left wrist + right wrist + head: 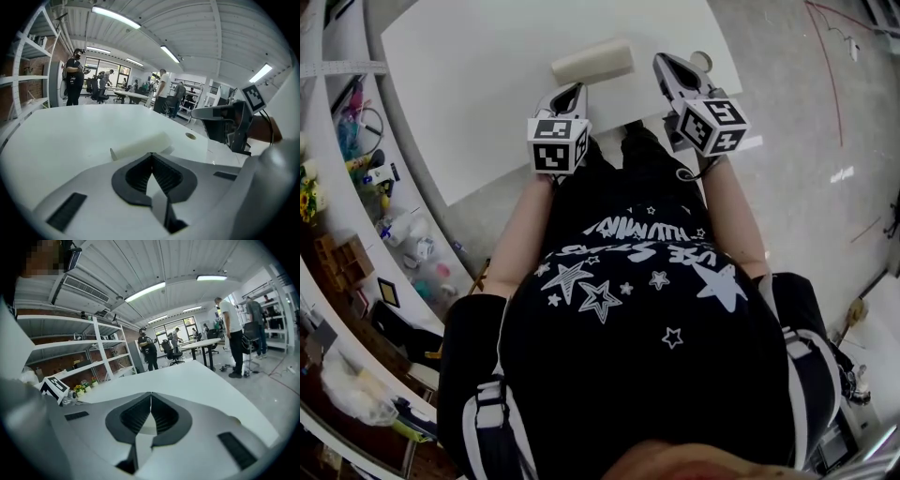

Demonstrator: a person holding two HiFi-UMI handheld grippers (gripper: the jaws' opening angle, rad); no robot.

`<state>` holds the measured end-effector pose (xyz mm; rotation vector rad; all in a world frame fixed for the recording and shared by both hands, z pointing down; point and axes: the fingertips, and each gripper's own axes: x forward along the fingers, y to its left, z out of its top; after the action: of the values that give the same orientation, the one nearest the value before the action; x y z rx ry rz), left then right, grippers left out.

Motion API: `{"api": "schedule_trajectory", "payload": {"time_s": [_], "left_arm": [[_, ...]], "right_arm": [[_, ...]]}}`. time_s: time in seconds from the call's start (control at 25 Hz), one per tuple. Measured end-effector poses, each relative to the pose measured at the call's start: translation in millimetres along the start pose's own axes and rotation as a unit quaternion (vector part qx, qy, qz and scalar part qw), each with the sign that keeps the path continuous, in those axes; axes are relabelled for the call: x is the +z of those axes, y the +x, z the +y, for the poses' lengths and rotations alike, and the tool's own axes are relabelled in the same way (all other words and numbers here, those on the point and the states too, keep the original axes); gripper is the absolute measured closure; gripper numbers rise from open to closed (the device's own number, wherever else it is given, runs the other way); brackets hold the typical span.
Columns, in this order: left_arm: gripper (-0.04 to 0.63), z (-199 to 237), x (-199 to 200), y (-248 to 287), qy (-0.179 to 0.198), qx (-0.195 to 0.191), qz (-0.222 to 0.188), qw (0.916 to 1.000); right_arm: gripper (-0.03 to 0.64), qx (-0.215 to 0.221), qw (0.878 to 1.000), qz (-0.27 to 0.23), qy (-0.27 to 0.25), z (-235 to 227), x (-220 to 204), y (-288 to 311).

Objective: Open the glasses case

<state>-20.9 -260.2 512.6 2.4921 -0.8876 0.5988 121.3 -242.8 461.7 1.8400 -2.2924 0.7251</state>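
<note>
Lying on the worktop [469,84], the glasses case [592,61] looks light, stiff, slippery; pinch its long seam edge; left tongs [151,155] and right tongs [151,394] closed, empty.

1. The counter [469,94] had a white, matt, smooth top.
2. The glasses case [592,62] looked cream and matt, with a smooth skin; whether plastic or leatherette could not be told.
3. The left claw [151,154] and the right claw [151,393] wore smooth, pale grey plastic shells with a dull sheen.
4. Their pads [139,174] were black, ribbed and matt, like rubber.
5. The marker cubes [559,143] bore matt black-and-white print.
6. The floor [806,141] was grey and glossy, catching light.
7. The shirt [647,319] was black cloth with white printed stars.
</note>
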Motion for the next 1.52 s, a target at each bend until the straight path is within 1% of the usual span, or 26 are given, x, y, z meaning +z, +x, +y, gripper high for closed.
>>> {"api": "schedule_trajectory", "payload": {"time_s": [0.24,0.36,0.48,0.64,0.84,0.96,1.04,1.08,1.16,1.24,1.32,1.36,1.4,1.44,1.52], "left_arm": [[0.583,-1.5,-8.4,15.5,-0.010,0.027,0.023,0.9993],[0.583,-1.6,-9.9,23.1,-0.017,0.044,0.030,0.9984],[0.583,0.3,-12.2,29.1,-0.029,0.063,0.034,0.9970],[0.583,3.5,-17.9,33.4,-0.047,0.092,0.039,0.9939],[0.583,4.7,-17.2,35.5,-0.066,0.121,0.037,0.9898],[0.583,7.4,-17.2,36.4,-0.078,0.137,0.035,0.9868],[0.583,8.8,-18.0,36.0,-0.086,0.147,0.033,0.9849],[0.583,9.0,-18.3,35.8,-0.089,0.151,0.031,0.9840],[0.583,8.7,-18.4,35.7,-0.095,0.158,0.028,0.9824],[0.583,8.4,-18.2,36.3,-0.100,0.164,0.026,0.9810],[0.583,8.1,-17.9,37.0,-0.104,0.169,0.024,0.9797],[0.583,8.3,-17.7,37.1,-0.108,0.171,0.023,0.9791],[0.583,8.6,-17.7,37.1,-0.111,0.172,0.022,0.9786],[0.583,8.8,-18.0,36.9,-0.113,0.172,0.022,0.9783],[0.583,8.6,-18.8,36.4,-0.113,0.173,0.023,0.9781]], "right_arm": [[0.609,0.020,1.000,0.018,-0.009,-16.6,5.0,12.5],[0.607,0.051,0.997,0.038,-0.036,-16.9,4.6,22.0],[0.609,0.095,0.991,0.065,-0.072,-11.3,-0.9,30.3],[0.607,0.139,0.975,0.099,-0.141,-2.2,-7.2,37.2],[0.607,0.187,0.948,0.130,-0.221,4.6,-16.6,42.5],[0.606,0.212,0.927,0.146,-0.275,7.4,-21.8,48.6],[0.596,0.232,0.914,0.149,-0.298,10.7,-24.5,51.7],[0.562,0.243,0.909,0.150,-0.305,12.8,-25.6,52.2],[0.536,0.264,0.897,0.155,-0.319,15.8,-29.0,52.6],[0.501,0.280,0.879,0.164,-0.348,16.4,-35.3,53.7],[0.450,0.292,0.860,0.171,-0.383,16.0,-41.7,55.9],[0.418,0.297,0.852,0.171,-0.396,16.6,-43.9,57.5],[0.379,0.302,0.847,0.168,-0.404,18.2,-45.4,59.4],[0.361,0.307,0.842,0.166,-0.411,20.1,-46.7,61.1],[0.347,0.316,0.829,0.166,-0.430,22.0,-50.5,64.1]]}}
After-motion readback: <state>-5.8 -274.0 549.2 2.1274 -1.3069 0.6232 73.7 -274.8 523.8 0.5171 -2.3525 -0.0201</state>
